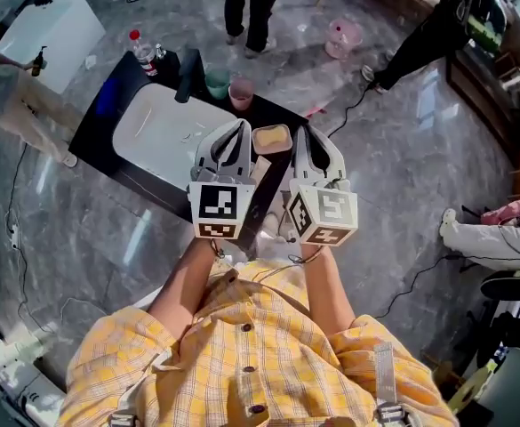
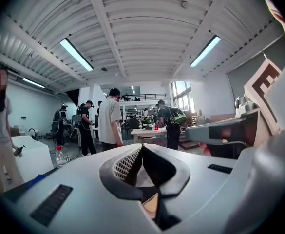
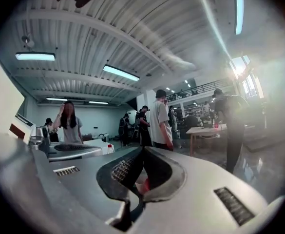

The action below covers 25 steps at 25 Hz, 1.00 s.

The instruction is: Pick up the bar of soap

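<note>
The tan bar of soap (image 1: 272,138) lies in a small dish on the black counter (image 1: 100,114), right of the white sink (image 1: 162,132). I hold both grippers up in front of my chest, side by side and above the counter's near edge, apart from the soap. In the head view the left gripper (image 1: 242,125) is just left of the soap and the right gripper (image 1: 301,132) just right of it. Both point out at the room, not down. The left gripper (image 2: 141,146) has its jaws together with nothing between them, and so does the right gripper (image 3: 143,149).
A black faucet (image 1: 187,74), a green cup (image 1: 217,83), a pink cup (image 1: 240,92) and a water bottle (image 1: 141,52) stand along the counter's far side. A white box (image 1: 51,29) sits at the left. People stand beyond, and cables cross the floor.
</note>
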Available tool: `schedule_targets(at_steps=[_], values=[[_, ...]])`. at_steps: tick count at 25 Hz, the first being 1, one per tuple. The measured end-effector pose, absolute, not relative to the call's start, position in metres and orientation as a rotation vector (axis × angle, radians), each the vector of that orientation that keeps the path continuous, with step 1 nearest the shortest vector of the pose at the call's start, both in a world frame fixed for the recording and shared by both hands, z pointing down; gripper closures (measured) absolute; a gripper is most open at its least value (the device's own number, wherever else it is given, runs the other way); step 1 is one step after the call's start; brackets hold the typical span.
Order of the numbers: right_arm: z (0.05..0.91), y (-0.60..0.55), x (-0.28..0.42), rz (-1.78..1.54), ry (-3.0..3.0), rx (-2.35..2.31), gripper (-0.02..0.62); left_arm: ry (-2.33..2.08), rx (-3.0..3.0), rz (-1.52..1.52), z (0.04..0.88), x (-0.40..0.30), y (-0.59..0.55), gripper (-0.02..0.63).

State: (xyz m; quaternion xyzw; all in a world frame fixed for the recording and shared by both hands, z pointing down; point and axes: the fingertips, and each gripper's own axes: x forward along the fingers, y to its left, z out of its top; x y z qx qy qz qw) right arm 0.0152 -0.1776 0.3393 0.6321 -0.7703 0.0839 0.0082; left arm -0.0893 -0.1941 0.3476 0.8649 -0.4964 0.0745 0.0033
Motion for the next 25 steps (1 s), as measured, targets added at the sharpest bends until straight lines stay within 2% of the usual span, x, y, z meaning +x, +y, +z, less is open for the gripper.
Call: schedule_targets(at_steps=[3,15,25], values=[[0.345,-0.190,0.020,0.270,-2.414,1.952,0.577,-1.523,2.728,0.261,0.350,-0.081,-0.208,0.592],[0.377,-0.196,0.056,0.368,-2.366,1.949,0.576,-1.288,2.836,0.699,0.403,-0.020,-0.246,0.594],[0.402,-0.199,0.075,0.438,-2.353,1.941,0.577,-0.725,2.847,1.461,0.512,0.023,-0.255,0.592]])
